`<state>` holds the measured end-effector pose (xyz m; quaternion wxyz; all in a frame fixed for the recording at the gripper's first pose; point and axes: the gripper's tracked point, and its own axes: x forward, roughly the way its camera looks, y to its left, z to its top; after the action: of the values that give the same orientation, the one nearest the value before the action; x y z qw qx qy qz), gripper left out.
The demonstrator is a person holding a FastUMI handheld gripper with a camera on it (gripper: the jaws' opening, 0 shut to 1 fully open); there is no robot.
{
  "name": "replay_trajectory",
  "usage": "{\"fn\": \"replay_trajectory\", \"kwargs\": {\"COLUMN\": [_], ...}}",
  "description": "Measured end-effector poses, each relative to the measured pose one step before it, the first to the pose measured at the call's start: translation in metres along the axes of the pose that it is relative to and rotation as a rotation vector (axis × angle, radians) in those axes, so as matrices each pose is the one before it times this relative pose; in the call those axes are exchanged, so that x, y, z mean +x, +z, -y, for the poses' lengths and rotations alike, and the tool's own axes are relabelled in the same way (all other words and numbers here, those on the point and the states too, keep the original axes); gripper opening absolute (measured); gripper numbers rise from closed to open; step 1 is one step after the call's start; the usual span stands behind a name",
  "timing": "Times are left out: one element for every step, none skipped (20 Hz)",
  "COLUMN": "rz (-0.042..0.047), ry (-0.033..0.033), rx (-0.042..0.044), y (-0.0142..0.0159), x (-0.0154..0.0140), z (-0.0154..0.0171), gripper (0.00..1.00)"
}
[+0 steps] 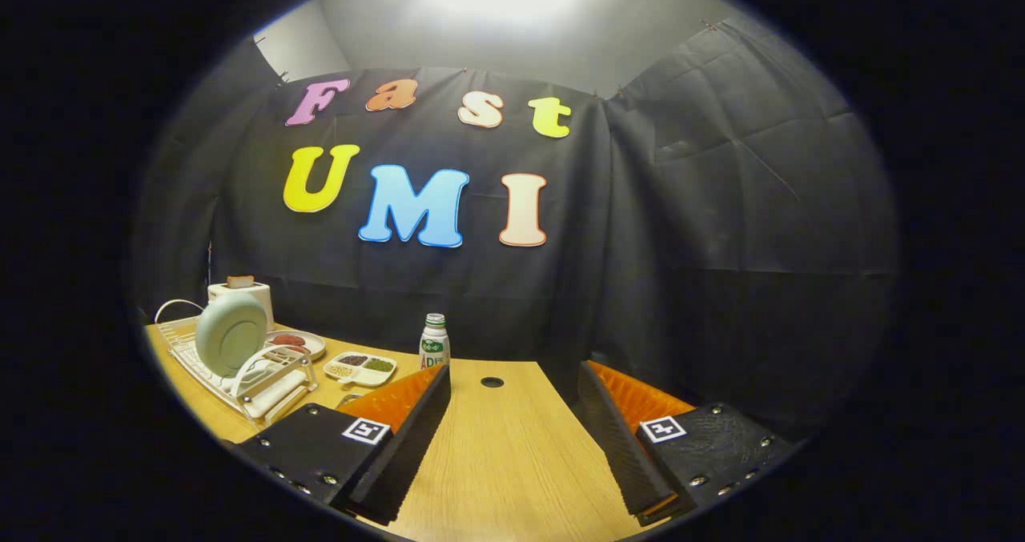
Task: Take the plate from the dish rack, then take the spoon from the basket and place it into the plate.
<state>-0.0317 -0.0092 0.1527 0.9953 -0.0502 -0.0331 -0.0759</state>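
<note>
A pale green plate (231, 334) stands on edge in a white wire dish rack (240, 370) on the wooden table (496, 454), well off to the left of my fingers. My gripper (512, 382) is open, its fingers spread wide over bare tabletop with nothing between them. Part of a metal rim, perhaps the basket, peeks out just behind the left finger (400, 438); I cannot make out a spoon.
A white toaster (240, 292) stands behind the rack. A small plate with red food (295, 342) and a divided white dish (360, 368) lie beside the rack. A small bottle (434, 342) stands ahead of the left finger. A cable hole (492, 382) marks the table's far edge.
</note>
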Motion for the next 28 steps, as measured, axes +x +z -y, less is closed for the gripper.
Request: {"fn": "replay_trajectory", "kwargs": {"rz": [0.00110, 0.00143, 0.00299, -0.00038, -0.00383, -0.00610, -0.00256, 0.00112, 0.00133, -0.00303, -0.01121, -0.01127, -0.01513, -0.01858, -0.02180, -0.02127, -0.01910, -0.01777, -0.02268, -0.02048, -0.02350, -0.02632, -0.02362, -0.02249, -0.02592, -0.02693, -0.02822, -0.02110], "ry": [0.02098, 0.02553, 0.02554, 0.02835, 0.03165, 0.03415, 0.03184, 0.03102, 0.02966, 0.02653, 0.02397, 0.01997, 0.01532, 0.00740, -0.00021, -0.00509, -0.00317, -0.00963, -0.01843, -0.01859, -0.02231, -0.01599, -0.01355, -0.00944, -0.00638, -0.01134, -0.01300, -0.00918], "rx": [0.00420, 0.00938, 0.01338, 0.01718, 0.01965, 0.01793, 0.01110, 0.00537, 0.00189, 0.00434, 0.00939, 0.01266, 0.01452, 0.00981, 0.00758, 0.01262, 0.02081, 0.02327, 0.02266, 0.01945, 0.01414, 0.01005, 0.00824, 0.00999, 0.01166, 0.01041, 0.01173, 0.01221], "y": [0.01187, 0.01064, 0.01097, 0.00859, 0.00707, 0.00540, 0.00612, 0.00588, 0.00618, 0.00147, -0.00009, -0.00258, -0.00237, -0.00386, -0.00417, -0.00591, -0.00551, -0.00695, -0.00698, -0.00862, -0.00718, -0.00862, -0.00750, -0.00714, -0.00688, -0.00841, -0.00626, -0.00691], "x": [-0.01098, -0.00916, -0.00634, -0.00410, -0.00321, -0.00265, -0.00114, 0.00060, 0.00188, 0.00345, 0.00667, 0.00788, 0.00872, 0.01111, 0.01038, 0.01135, 0.01284, 0.01379, 0.01271, 0.01421, 0.01397, 0.01453, 0.01248, 0.01309, 0.01201, 0.01213, 0.00961, 0.01224], "z": [-0.01184, -0.01415, -0.01524, -0.01744, -0.01907, -0.02155, -0.02034, -0.02075, -0.02174, -0.02136, -0.01991, -0.02168, -0.01850, -0.01637, -0.01375, -0.01209, -0.01131, -0.00996, -0.00591, -0.00456, -0.00306, -0.00364, -0.00315, -0.00262, -0.00272, -0.00079, 0.00058, -0.00006], "gripper": [0.98, 0.98, 0.98, 0.98, 0.98, 0.98, 0.98, 0.98, 0.98, 0.98, 0.98, 0.98, 0.98, 0.98, 0.98, 0.98, 0.98, 0.98, 0.98, 0.98, 0.98, 0.98, 0.98, 0.98, 0.98, 0.98, 0.98, 0.98]}}
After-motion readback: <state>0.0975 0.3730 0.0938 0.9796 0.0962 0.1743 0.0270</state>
